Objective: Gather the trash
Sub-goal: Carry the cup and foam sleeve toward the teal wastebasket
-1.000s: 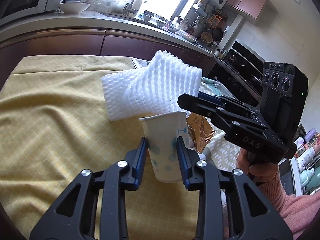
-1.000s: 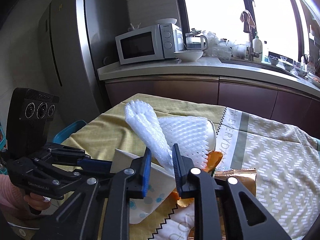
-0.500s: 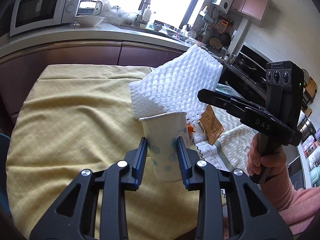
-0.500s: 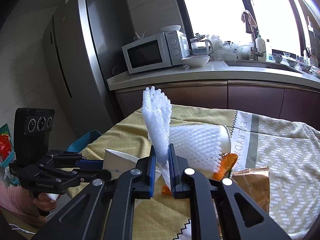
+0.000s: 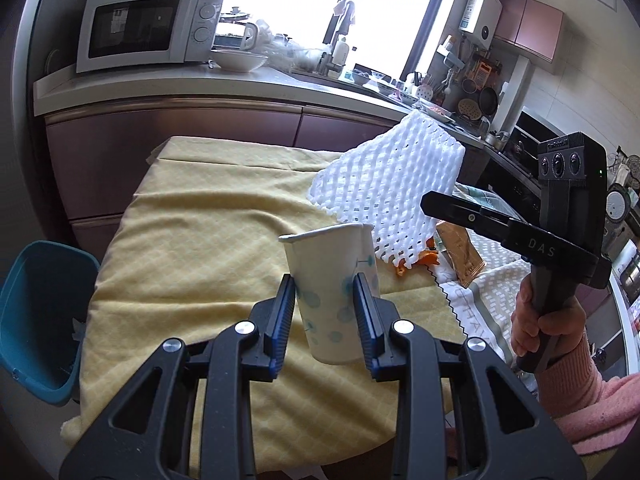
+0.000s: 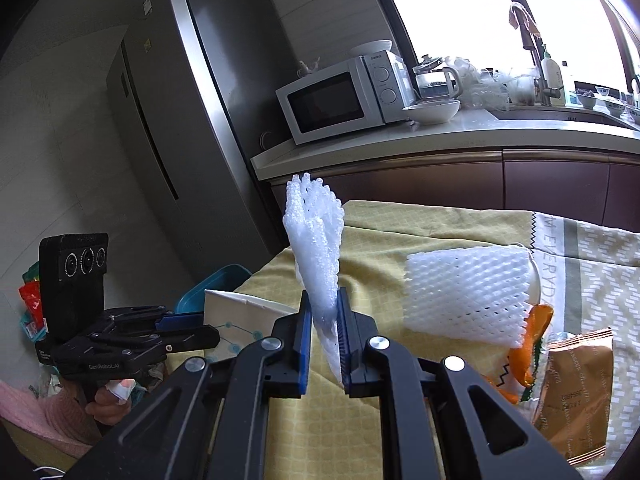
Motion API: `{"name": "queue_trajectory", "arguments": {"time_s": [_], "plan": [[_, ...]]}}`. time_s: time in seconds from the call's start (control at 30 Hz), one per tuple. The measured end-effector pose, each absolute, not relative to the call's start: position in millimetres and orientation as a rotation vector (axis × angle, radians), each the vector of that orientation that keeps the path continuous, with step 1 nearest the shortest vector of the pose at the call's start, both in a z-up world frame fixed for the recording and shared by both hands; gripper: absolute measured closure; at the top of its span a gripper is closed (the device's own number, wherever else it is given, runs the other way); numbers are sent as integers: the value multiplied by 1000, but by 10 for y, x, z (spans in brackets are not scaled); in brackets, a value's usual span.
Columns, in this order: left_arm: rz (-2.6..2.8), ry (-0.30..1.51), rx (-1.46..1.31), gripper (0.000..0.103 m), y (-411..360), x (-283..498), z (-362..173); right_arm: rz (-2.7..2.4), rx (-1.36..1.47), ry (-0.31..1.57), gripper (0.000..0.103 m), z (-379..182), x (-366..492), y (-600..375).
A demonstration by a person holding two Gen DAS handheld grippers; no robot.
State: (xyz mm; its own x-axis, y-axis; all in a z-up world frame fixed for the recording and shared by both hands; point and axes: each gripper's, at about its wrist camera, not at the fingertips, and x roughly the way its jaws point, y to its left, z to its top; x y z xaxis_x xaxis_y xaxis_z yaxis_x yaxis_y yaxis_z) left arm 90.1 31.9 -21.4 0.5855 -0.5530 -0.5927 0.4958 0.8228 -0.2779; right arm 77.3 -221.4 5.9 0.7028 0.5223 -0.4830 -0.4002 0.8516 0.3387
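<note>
My left gripper (image 5: 325, 294) is shut on a white paper cup (image 5: 332, 264) with blue dots and holds it upright above the yellow tablecloth (image 5: 192, 248). My right gripper (image 6: 324, 322) is shut on a white foam net (image 6: 316, 240), which stands up from its pads, clear of the table. In the left wrist view the right gripper (image 5: 430, 202) carries that foam net (image 5: 392, 180) just right of the cup. A second foam net (image 6: 464, 292), orange peel (image 6: 530, 340) and a gold snack packet (image 6: 576, 392) lie on the cloth.
A blue bin (image 5: 36, 320) stands on the floor off the table's left edge. Behind the table run a kitchen counter (image 5: 180, 84) with a microwave (image 5: 148, 28) and a steel fridge (image 6: 180, 120). A hand in a pink sleeve (image 5: 568, 372) grips the right tool.
The right gripper shut on the foam net and raised it off the table. The left gripper carried the cup leftward, and the blue bin came into its view.
</note>
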Motion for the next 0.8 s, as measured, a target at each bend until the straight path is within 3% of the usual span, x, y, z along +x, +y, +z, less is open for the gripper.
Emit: {"name": "queue_trajectory", "arguments": {"time_s": [0.8], "plan": [[-369, 671, -182, 73, 1471, 714, -105, 712, 213, 674, 92, 11, 1141, -1299]]}}
